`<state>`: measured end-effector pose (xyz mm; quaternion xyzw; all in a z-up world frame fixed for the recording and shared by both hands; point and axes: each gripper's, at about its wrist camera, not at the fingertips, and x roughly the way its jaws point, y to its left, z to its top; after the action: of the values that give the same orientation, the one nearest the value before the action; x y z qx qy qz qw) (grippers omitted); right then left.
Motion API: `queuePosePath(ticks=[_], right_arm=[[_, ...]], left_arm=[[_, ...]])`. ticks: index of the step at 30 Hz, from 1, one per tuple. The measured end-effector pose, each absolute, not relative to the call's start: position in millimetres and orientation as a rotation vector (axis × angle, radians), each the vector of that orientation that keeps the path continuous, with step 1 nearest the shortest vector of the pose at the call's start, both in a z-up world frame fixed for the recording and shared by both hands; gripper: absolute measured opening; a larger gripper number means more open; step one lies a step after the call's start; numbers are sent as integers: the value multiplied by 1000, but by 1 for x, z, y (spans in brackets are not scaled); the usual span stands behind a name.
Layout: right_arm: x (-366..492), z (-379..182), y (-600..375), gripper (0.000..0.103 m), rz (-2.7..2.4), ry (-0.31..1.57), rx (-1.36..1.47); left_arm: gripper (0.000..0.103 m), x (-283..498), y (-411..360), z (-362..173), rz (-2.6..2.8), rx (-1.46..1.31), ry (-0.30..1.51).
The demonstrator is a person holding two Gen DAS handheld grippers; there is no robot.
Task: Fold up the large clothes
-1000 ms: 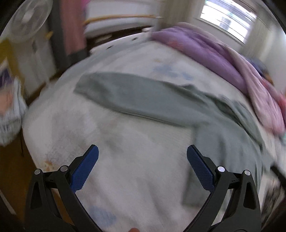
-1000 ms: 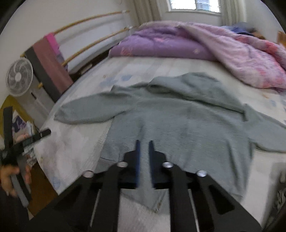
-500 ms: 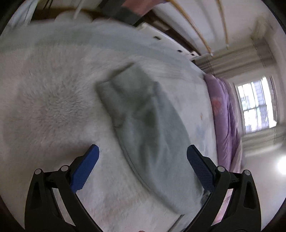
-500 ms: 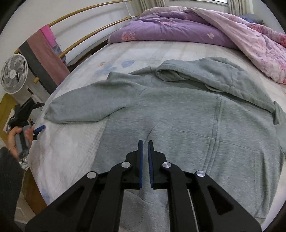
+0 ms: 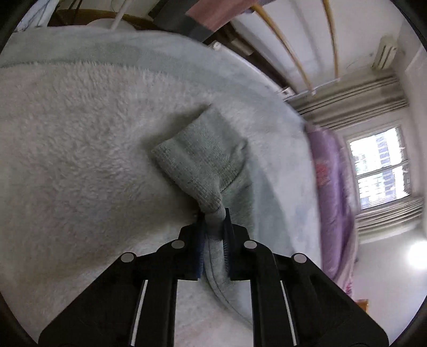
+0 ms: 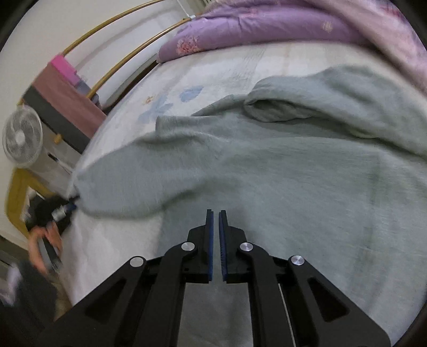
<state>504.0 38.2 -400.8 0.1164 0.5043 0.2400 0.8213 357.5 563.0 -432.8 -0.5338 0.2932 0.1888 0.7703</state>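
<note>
In the right wrist view, at far left, we see a white fan [image 6: 22, 138] and, below it, our left gripper [image 6: 70, 206] pinching the cuff of the grey hoodie [image 6: 267, 170]; the sleeve runs from there toward centre frame; the garment's body fills the middle and right, spread on the bed [image 6: 112, 251], its hood at upper right just below the purple quilt [image 6: 267, 24]; our right gripper [image 6: 215, 235] sits at lower centre over the body, fingers nearly closed with only a thin gap, gripping nothing. In the left wrist view, the cuff [image 5: 202, 160] bunches between the fingers at centre.
</note>
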Motion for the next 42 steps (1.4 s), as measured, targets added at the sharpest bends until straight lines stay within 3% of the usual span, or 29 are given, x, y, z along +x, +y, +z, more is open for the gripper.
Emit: queuePosePath(ticks=[10, 15, 22, 32, 37, 42], right_arm=[[549, -452, 71, 0, 440, 1223, 299], [538, -428, 53, 2, 516, 1198, 334], [468, -383, -83, 5, 418, 1113, 327], [397, -393, -264, 5, 99, 1154, 266], [383, -422, -287, 5, 26, 1220, 279], [382, -444, -291, 0, 21, 1250, 294]], left_arm=[[9, 368, 496, -294, 152, -818, 474], [9, 402, 416, -230, 4, -676, 418], [10, 473, 256, -193, -207, -485, 455], [10, 551, -5, -266, -412, -297, 653], [9, 570, -86, -330, -424, -238, 802], [9, 561, -111, -385, -422, -187, 918]])
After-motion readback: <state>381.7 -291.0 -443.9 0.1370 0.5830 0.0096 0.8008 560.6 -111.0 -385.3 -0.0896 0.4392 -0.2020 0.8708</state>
